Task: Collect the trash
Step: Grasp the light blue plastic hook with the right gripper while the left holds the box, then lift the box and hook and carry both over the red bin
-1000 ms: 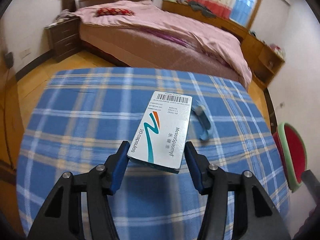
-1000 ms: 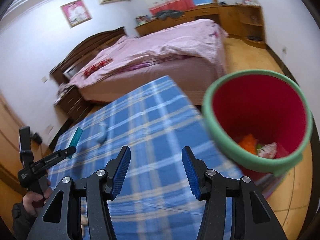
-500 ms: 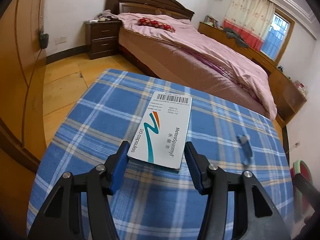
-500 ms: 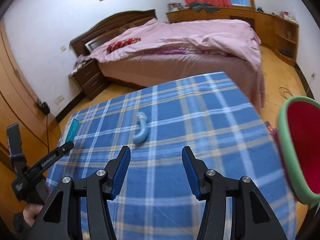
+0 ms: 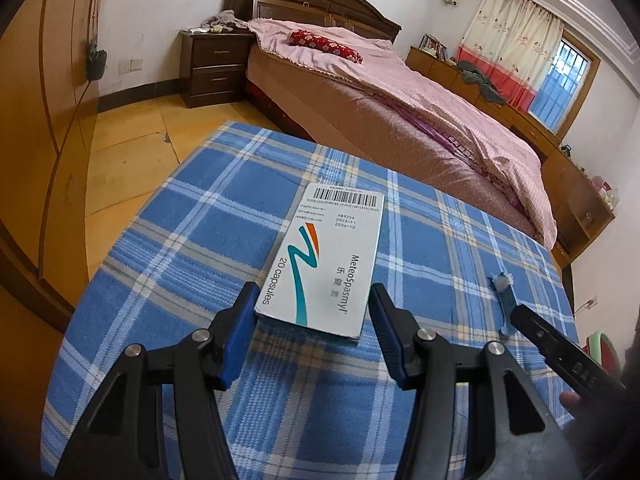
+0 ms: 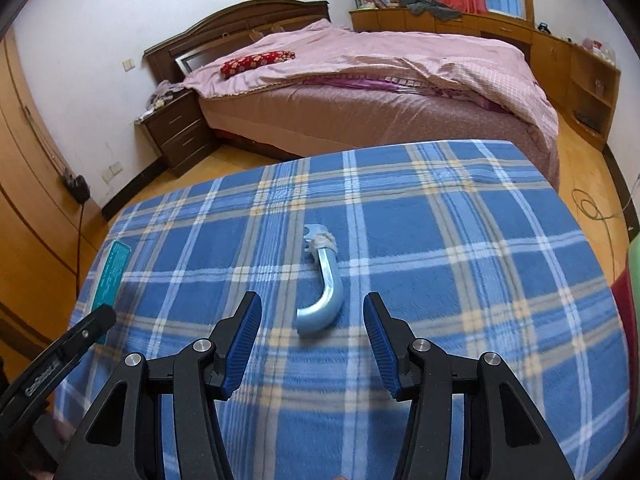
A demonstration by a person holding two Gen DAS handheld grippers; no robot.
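My left gripper (image 5: pixel 312 304) is shut on a white medicine box (image 5: pixel 332 256) with a teal stripe and holds it above the blue plaid tablecloth (image 5: pixel 192 240). In the right wrist view the same box (image 6: pixel 110 276) shows edge-on at the table's left side. A curved pale-blue tube (image 6: pixel 324 288) with a taped end lies on the tablecloth (image 6: pixel 460 280). My right gripper (image 6: pixel 312 308) hangs over the tube's near end. Its jaws are closing, the tube's bend lies between the tips, and the pads do not touch it. The tube (image 5: pixel 505 300) also shows at the right of the left wrist view.
A green-rimmed red bin (image 6: pixel 634 264) stands off the table's right edge and shows as a bin (image 5: pixel 600 344) low right in the left wrist view. Beyond the table are a pink-covered bed (image 6: pixel 380 80), a dark nightstand (image 6: pixel 176 128) and wooden cupboards (image 6: pixel 580 80).
My right gripper swung left from above the bin to over the tube, which now sits between its tips. The left gripper kept the box while its view turned left.
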